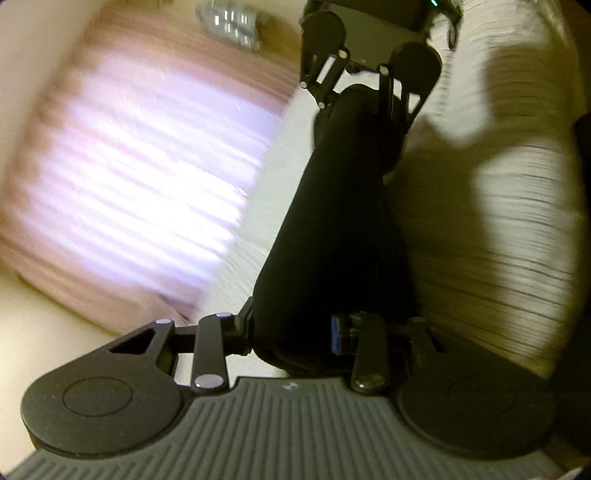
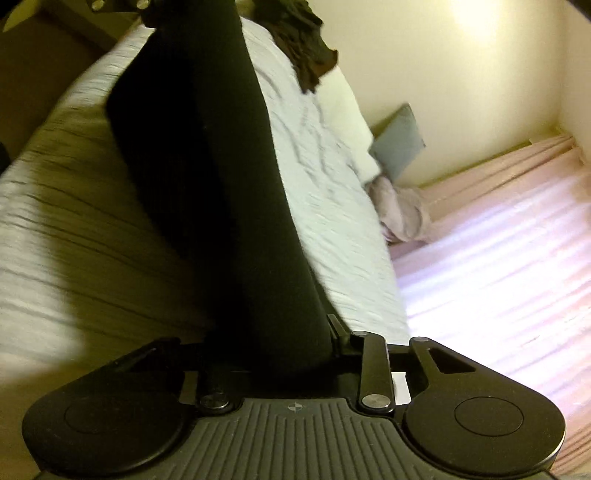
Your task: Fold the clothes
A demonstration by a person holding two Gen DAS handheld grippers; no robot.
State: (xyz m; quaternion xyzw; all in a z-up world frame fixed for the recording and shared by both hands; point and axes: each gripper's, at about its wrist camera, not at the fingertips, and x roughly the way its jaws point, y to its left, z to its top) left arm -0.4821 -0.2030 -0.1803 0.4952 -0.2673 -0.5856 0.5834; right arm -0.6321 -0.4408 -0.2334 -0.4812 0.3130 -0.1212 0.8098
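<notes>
A black garment (image 1: 332, 236) is stretched taut between my two grippers above the bed. My left gripper (image 1: 295, 332) is shut on one end of it. The garment runs up to my right gripper (image 1: 364, 88), which shows at the top of the left wrist view, shut on the other end. In the right wrist view the same black garment (image 2: 221, 184) fills the middle, and my right gripper (image 2: 273, 343) is shut on it. Part of the left gripper (image 2: 122, 5) shows at the top edge.
The bed with a white striped cover (image 2: 325, 177) lies under the garment. A dark crumpled garment (image 2: 303, 40) lies at its far end. A grey pillow (image 2: 400, 138) and a pinkish cloth (image 2: 399, 210) sit beside the bed. Pink curtains (image 1: 140, 158) glow brightly.
</notes>
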